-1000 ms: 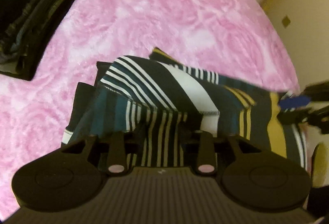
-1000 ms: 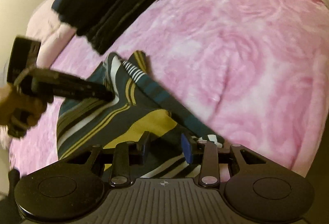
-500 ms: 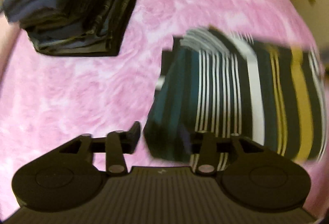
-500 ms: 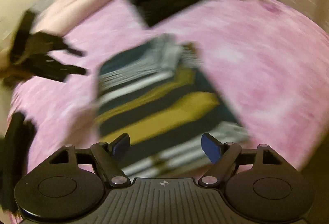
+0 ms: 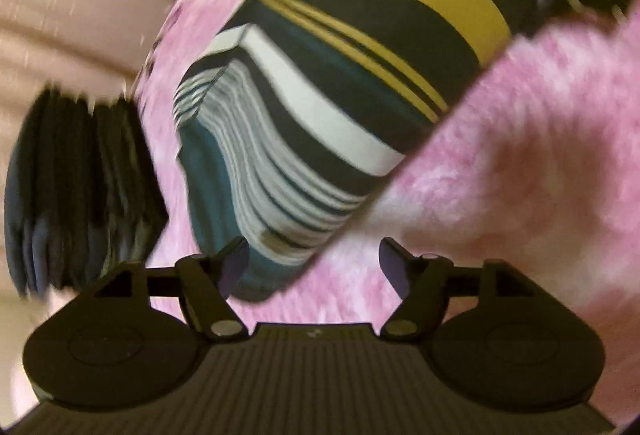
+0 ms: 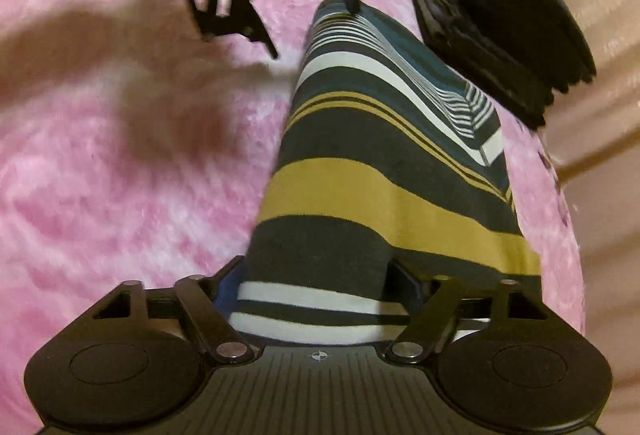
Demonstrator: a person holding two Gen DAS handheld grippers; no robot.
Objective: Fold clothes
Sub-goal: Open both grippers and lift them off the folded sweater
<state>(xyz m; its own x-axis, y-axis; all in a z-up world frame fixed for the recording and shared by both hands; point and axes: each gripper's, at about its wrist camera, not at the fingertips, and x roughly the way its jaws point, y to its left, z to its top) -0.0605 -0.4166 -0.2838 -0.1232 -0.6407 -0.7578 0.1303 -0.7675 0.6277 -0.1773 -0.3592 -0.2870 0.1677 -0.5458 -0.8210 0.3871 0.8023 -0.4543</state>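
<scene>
A folded garment (image 5: 320, 107) striped in dark grey, white, teal and mustard lies flat on the pink fuzzy blanket (image 5: 520, 139). My left gripper (image 5: 316, 265) hovers at one short end with its jaws opening. The garment's teal corner lies between them beside the left finger (image 5: 236, 263), and nothing is pinched. In the right wrist view the garment (image 6: 384, 171) runs away from my right gripper (image 6: 316, 283). Its jaws are closing with the near striped end between them. The left gripper (image 6: 314, 31) stands at the garment's far end.
A stack of dark folded clothes (image 5: 80, 187) (image 6: 500, 27) sits on the blanket just beyond the garment's long side. Beige curtain folds (image 6: 600, 155) hang past the blanket's edge. Bare pink blanket (image 6: 120, 175) stretches out on the garment's other side.
Both grippers let go of the cloth, and the garment now lies folded flat. Each gripper swung round and rolled to a short end of it. The left jaws spread wider.
</scene>
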